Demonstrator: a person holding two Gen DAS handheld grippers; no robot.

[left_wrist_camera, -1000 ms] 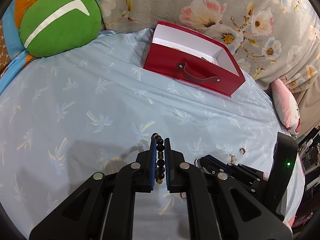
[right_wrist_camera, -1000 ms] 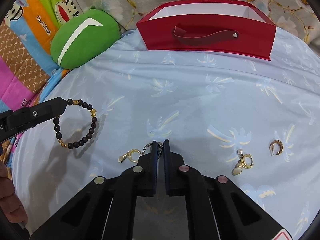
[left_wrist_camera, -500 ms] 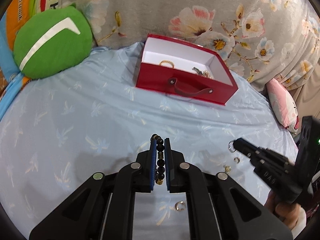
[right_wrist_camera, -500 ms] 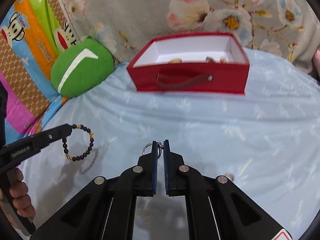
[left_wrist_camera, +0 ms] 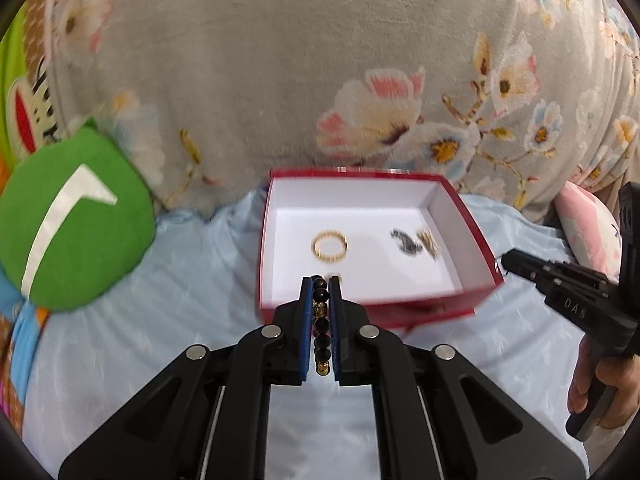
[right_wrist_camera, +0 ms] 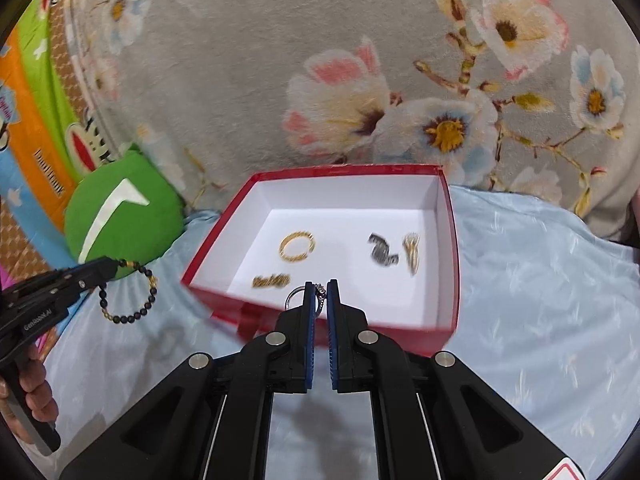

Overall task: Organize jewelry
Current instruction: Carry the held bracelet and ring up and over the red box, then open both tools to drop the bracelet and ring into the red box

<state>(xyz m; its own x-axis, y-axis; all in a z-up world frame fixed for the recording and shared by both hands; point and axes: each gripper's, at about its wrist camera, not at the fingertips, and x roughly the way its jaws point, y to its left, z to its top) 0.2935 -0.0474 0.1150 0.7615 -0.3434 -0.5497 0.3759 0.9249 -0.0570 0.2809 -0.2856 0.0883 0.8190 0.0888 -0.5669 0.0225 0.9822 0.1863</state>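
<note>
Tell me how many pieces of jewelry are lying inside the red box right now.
4 in the red box: a gold ring mid-floor, a gold chain piece near the front, a dark piece and a gold piece at right. Blurred; the front wall may hide more.

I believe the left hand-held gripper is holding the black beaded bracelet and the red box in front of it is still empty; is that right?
Not quite: the red box is not empty. The right wrist view shows a gold ring and other small pieces lying inside. The rest stands: the left hand-held gripper is shut on the black beaded bracelet.
</note>
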